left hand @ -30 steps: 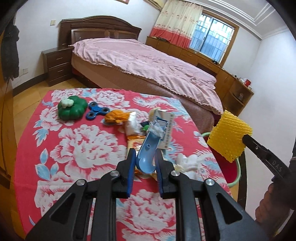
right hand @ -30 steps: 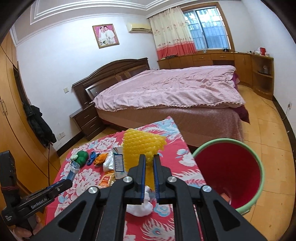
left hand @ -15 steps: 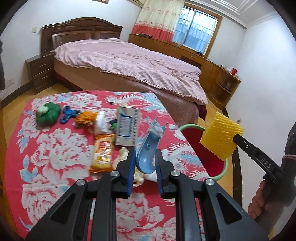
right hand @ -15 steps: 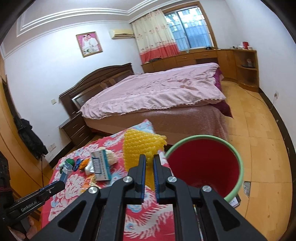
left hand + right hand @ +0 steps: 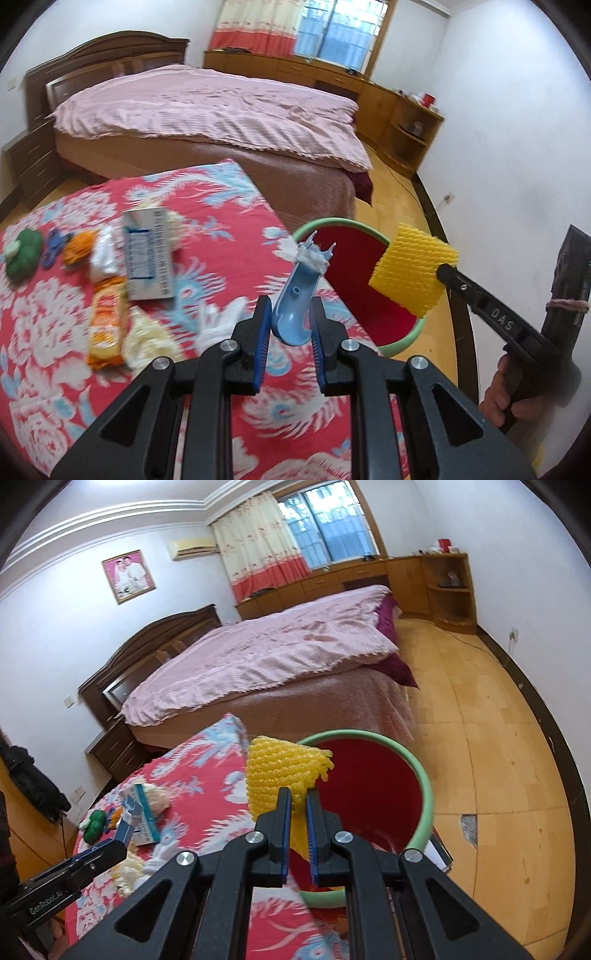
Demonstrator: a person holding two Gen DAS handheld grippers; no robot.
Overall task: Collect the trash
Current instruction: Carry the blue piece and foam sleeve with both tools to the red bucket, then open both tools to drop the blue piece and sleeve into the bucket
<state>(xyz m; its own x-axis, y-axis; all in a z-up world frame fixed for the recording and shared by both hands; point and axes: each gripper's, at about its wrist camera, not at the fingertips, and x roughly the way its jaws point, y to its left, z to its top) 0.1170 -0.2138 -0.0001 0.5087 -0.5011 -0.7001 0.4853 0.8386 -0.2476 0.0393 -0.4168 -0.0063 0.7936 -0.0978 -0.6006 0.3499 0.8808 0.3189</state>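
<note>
My left gripper (image 5: pixel 287 312) is shut on a torn blue plastic piece (image 5: pixel 299 295) and holds it above the table's right edge, beside the red bin with a green rim (image 5: pixel 354 280). My right gripper (image 5: pixel 298 797) is shut on a yellow foam net (image 5: pixel 280 775) and holds it over the bin's near rim (image 5: pixel 424 786). The foam net also shows in the left wrist view (image 5: pixel 412 275), over the bin. The left gripper with its blue piece shows in the right wrist view (image 5: pixel 122 830).
On the red floral tablecloth (image 5: pixel 55 369) lie a white-blue box (image 5: pixel 147 258), an orange snack packet (image 5: pixel 105 332), white crumpled tissues (image 5: pixel 218 325), a green toy (image 5: pixel 22 254) and a blue spinner (image 5: pixel 51 247). A pink bed (image 5: pixel 207 107) stands behind.
Both grippers have moved right toward the bin. The yellow foam net now hangs over the bin's opening, and the blue piece has come to the table's right edge.
</note>
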